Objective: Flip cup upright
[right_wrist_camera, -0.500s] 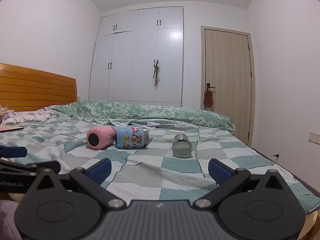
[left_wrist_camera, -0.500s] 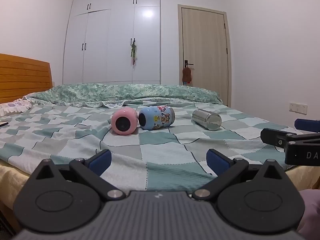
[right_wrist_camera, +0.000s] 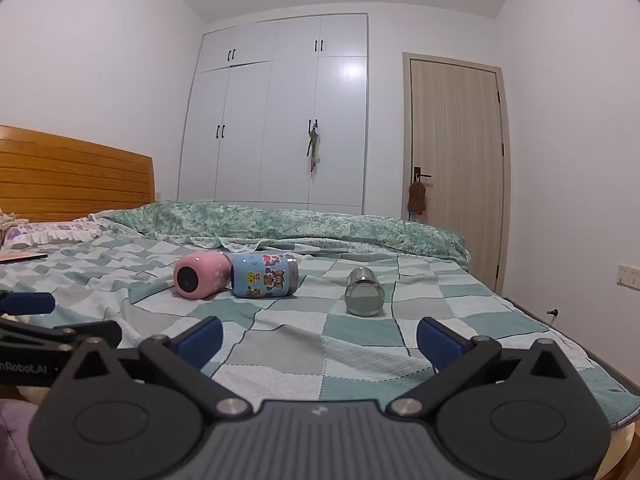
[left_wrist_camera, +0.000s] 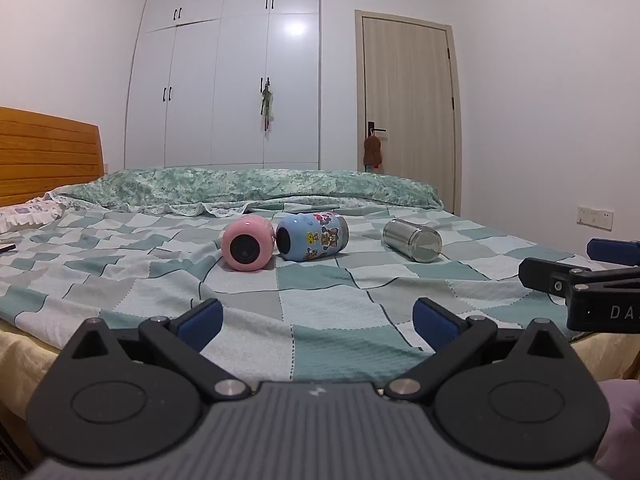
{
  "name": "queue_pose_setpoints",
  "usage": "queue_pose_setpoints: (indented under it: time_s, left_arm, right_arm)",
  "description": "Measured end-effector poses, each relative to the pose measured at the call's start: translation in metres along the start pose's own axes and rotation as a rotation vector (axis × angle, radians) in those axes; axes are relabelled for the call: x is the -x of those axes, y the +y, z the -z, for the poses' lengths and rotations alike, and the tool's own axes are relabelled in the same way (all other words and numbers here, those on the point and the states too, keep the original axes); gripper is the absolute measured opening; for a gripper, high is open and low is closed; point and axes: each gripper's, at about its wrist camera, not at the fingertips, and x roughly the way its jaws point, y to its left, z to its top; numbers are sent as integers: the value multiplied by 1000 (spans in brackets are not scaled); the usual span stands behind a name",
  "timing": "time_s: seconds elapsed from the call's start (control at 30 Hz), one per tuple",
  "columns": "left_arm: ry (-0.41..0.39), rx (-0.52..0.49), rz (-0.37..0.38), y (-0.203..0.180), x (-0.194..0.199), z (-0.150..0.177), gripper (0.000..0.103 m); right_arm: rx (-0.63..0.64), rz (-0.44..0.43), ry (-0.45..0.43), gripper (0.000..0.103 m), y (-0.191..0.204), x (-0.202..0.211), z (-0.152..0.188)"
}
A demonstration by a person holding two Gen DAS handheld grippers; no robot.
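Note:
Three cups lie on their sides on the checked bedspread: a pink cup (left_wrist_camera: pixel 247 244) (right_wrist_camera: pixel 199 274), a blue cartoon-printed cup (left_wrist_camera: pixel 312 236) (right_wrist_camera: pixel 265 275) touching it, and a steel cup (left_wrist_camera: pixel 413 239) (right_wrist_camera: pixel 365 292) apart to the right. My left gripper (left_wrist_camera: pixel 318 322) is open and empty, low near the bed's front edge, well short of the cups. My right gripper (right_wrist_camera: pixel 319 336) is open and empty, also short of them, roughly facing the steel cup. Each gripper shows at the edge of the other's view.
A folded green quilt (left_wrist_camera: pixel 248 186) lies along the far side of the bed. A wooden headboard (right_wrist_camera: pixel 72 172) and pillow (right_wrist_camera: pixel 48 232) are at left. A white wardrobe (left_wrist_camera: pixel 224 76) and door (left_wrist_camera: pixel 408 108) stand behind.

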Motion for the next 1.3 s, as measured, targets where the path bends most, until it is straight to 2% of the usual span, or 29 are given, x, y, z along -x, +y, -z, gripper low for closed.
queue_pose_setpoints:
  time_s: [1.3]
  left_arm:
    - [-7, 5, 3, -1, 1, 0, 103]
  right_arm:
    - [3, 0, -3, 103, 1, 1, 0]
